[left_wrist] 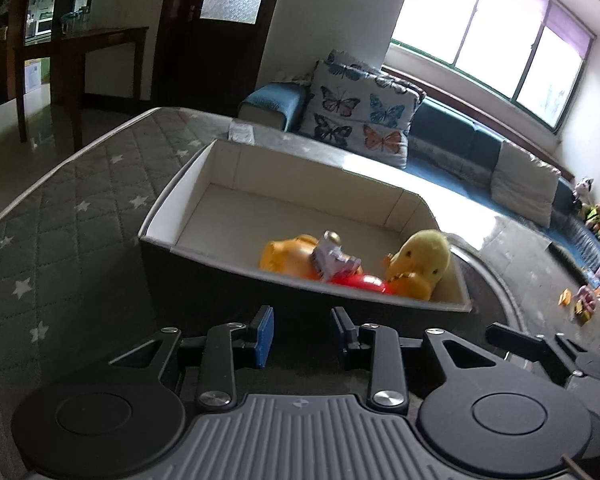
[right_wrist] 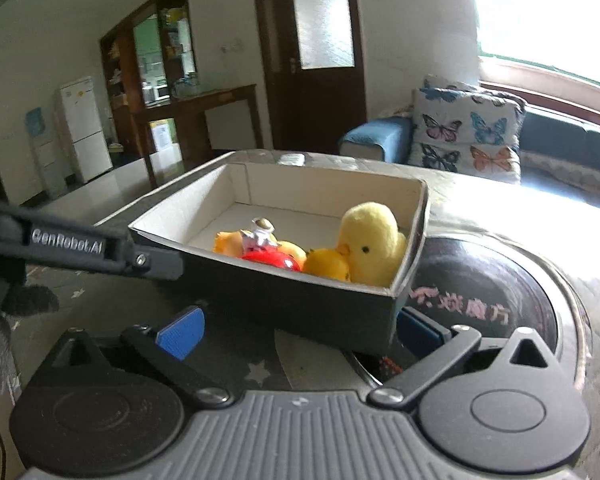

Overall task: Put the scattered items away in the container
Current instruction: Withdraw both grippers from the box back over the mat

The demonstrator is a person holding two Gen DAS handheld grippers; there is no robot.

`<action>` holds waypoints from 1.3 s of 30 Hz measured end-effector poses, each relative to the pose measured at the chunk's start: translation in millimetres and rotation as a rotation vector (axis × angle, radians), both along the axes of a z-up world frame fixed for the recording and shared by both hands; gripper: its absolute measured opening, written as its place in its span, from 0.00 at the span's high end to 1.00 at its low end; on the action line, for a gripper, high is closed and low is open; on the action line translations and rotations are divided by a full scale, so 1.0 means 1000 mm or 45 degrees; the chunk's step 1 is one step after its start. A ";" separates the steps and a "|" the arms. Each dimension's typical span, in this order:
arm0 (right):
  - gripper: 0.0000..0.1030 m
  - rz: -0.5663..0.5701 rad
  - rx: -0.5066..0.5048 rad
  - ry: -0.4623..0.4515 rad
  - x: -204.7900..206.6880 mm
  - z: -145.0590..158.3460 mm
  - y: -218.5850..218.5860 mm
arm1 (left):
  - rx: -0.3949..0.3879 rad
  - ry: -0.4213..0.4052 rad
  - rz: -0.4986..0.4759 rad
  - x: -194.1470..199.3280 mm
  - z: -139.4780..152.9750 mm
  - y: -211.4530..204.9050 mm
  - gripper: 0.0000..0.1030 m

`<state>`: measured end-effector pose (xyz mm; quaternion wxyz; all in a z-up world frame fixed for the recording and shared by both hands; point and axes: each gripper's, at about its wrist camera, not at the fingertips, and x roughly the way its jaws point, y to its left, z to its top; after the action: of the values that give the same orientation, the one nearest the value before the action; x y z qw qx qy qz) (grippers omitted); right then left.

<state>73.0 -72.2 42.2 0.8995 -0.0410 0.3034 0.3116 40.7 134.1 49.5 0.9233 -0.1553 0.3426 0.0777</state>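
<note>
A dark box (left_wrist: 204, 276) with a white inside stands on a grey star-quilted mat. In it lie a yellow plush duck (left_wrist: 424, 264), an orange toy (left_wrist: 288, 258), a small astronaut figure (left_wrist: 332, 258) and a red toy (left_wrist: 364, 282). The box (right_wrist: 284, 304), the duck (right_wrist: 374, 242), the orange toy (right_wrist: 224, 242), the figure (right_wrist: 260, 236) and the red toy (right_wrist: 272, 260) also show in the right wrist view. My left gripper (left_wrist: 304, 330) is open and empty just before the box's near wall. My right gripper (right_wrist: 300, 330) is open wide, its fingers either side of the box's near corner.
Small toys (left_wrist: 584, 304) lie scattered on the mat at the far right. A round dark disc with pink lettering (right_wrist: 480, 300) lies under and right of the box. A blue sofa with butterfly cushions (left_wrist: 360, 116) runs behind. The left gripper's arm (right_wrist: 80, 248) crosses the right wrist view.
</note>
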 end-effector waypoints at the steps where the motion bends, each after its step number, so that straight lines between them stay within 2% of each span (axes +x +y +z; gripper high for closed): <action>1: 0.00 -0.007 -0.002 0.005 -0.001 -0.001 0.000 | 0.005 0.003 0.002 -0.001 -0.002 0.000 0.67; 5: 0.00 -0.043 -0.030 0.001 -0.005 -0.005 0.001 | 0.037 0.008 0.015 -0.006 -0.008 -0.002 0.67; 10: 0.00 -0.074 -0.002 0.026 -0.008 -0.009 -0.003 | 0.060 -0.008 0.016 -0.014 -0.012 -0.003 0.67; 16: 0.00 -0.117 0.005 0.051 -0.013 -0.015 -0.007 | 0.194 -0.021 0.017 -0.021 -0.011 -0.017 0.67; 30: 0.00 -0.151 0.008 0.065 -0.027 -0.021 -0.004 | 0.171 0.084 -0.010 -0.022 -0.025 -0.022 0.65; 39: 0.00 -0.153 -0.004 0.056 -0.032 -0.021 -0.001 | 0.210 0.058 0.001 -0.025 -0.026 -0.025 0.67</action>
<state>41.3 -72.7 21.6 0.9097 -0.0170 0.3255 0.2574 15.3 109.3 23.9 0.9249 -0.0771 0.3558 0.1096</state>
